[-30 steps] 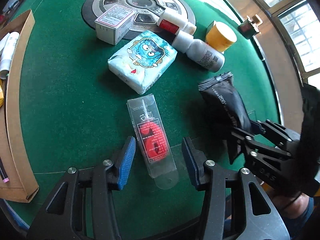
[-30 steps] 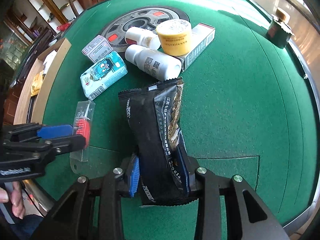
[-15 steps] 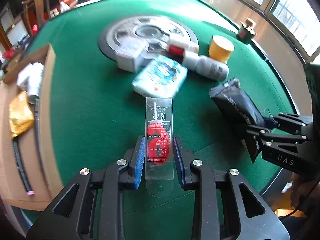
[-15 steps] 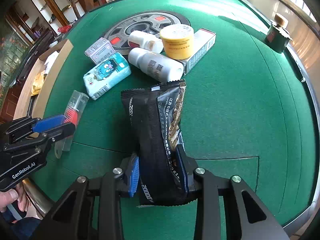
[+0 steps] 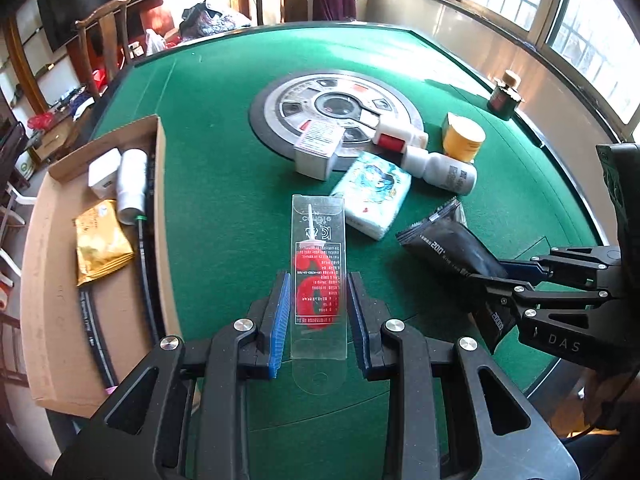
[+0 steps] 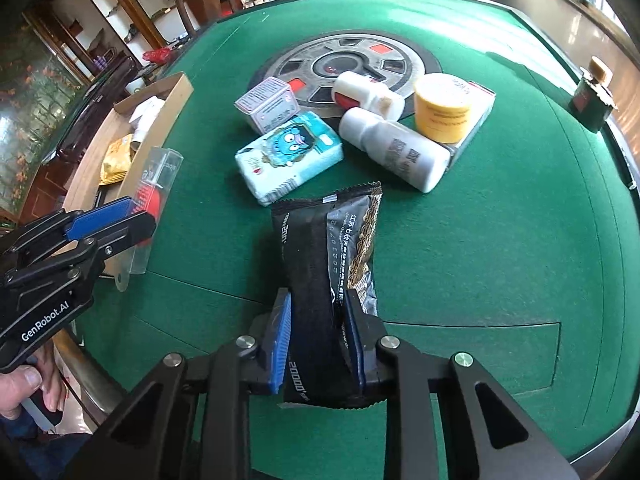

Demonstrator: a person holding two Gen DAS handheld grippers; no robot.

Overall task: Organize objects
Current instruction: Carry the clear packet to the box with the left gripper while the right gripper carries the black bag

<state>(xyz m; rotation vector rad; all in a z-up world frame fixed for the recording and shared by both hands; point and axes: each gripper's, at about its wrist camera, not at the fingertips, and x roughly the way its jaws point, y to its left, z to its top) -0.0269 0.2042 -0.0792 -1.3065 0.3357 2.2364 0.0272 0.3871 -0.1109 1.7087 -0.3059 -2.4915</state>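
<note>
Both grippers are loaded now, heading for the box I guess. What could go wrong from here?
1. The left gripper pinches only the lower part of the clear blister pack; the long free end may swing or slip.
2. The right gripper, whose jaws have just been closing, squeezes a soft black pouch that could slide out.
3. The cardboard box already holds items, so space is tight.
</note>
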